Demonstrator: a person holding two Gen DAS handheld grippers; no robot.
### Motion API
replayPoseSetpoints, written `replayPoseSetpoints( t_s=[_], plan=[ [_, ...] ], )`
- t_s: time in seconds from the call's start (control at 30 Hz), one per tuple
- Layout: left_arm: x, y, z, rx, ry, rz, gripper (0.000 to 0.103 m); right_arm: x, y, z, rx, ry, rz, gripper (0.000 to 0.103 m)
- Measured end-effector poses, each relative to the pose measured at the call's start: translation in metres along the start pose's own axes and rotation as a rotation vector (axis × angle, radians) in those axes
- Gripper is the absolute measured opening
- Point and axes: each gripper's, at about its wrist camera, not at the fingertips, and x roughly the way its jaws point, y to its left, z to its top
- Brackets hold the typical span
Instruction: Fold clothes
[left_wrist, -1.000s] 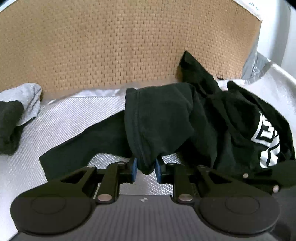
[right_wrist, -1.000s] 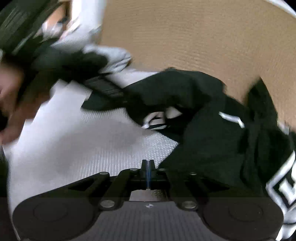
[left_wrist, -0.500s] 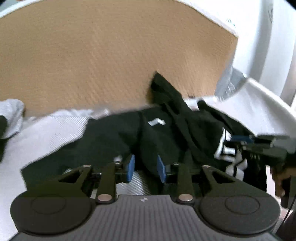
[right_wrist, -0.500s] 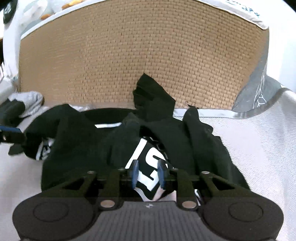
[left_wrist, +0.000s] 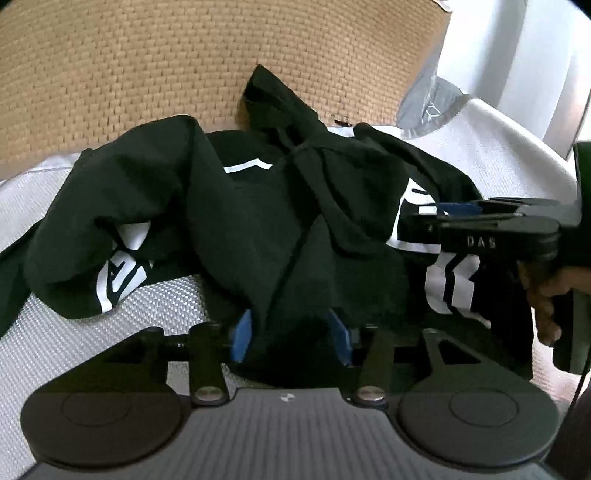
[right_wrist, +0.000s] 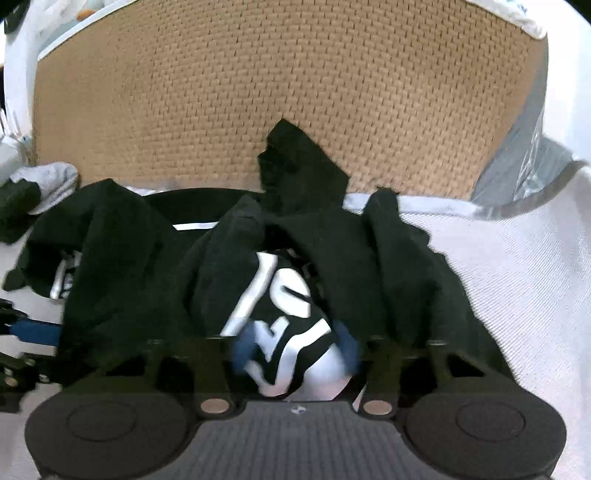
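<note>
A black T-shirt (left_wrist: 258, 221) with white print lies crumpled on a white woven surface (left_wrist: 92, 332). My left gripper (left_wrist: 291, 336) is low at the shirt's near edge. Its jaws are opening, and a fold of black cloth lies loosely between the blue pads. My right gripper (right_wrist: 293, 349) sits over the printed part of the T-shirt (right_wrist: 147, 277). Its jaws are closing, and a bulge of printed cloth fills the wide gap between them. In the left wrist view the right gripper (left_wrist: 424, 225) reaches in from the right, held by a hand (left_wrist: 546, 295).
A tall tan woven backrest (left_wrist: 147, 74) rises right behind the shirt, and one black corner leans on it. Grey and dark garments (right_wrist: 48, 181) lie at the far left. The white surface (right_wrist: 517, 277) runs on to the right. The left gripper's blue fingers (right_wrist: 37, 332) show at the left edge.
The left jaws have spread from a tight pinch on the black fold and the hand has moved in lower. The right gripper swung from the left onto the print and opened from fully shut.
</note>
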Motion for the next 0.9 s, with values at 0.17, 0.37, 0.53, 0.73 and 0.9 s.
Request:
replayPoseSetpoints(
  t_s=[0.17,0.37,0.53,0.73,0.9],
  plan=[
    [-0.002,0.005,-0.002,-0.031,-0.007,-0.009,0.048,-0.005,0.01,-0.005,-0.018,0.022,0.05,0.01],
    [-0.006,0.02,-0.003,-0.089,-0.036,-0.039,0.048,-0.026,0.032,-0.009,-0.043,0.012,0.127,0.007],
    [-0.024,0.054,-0.001,-0.256,-0.11,-0.107,0.048,-0.045,0.07,-0.017,-0.124,0.039,0.231,0.006],
    [-0.041,0.076,0.001,-0.366,-0.193,-0.105,0.055,-0.052,0.116,-0.041,-0.281,0.112,0.289,0.006],
    [-0.039,0.079,0.003,-0.377,-0.156,-0.107,0.059,-0.06,0.128,-0.048,-0.31,0.121,0.306,0.006]
  ],
)
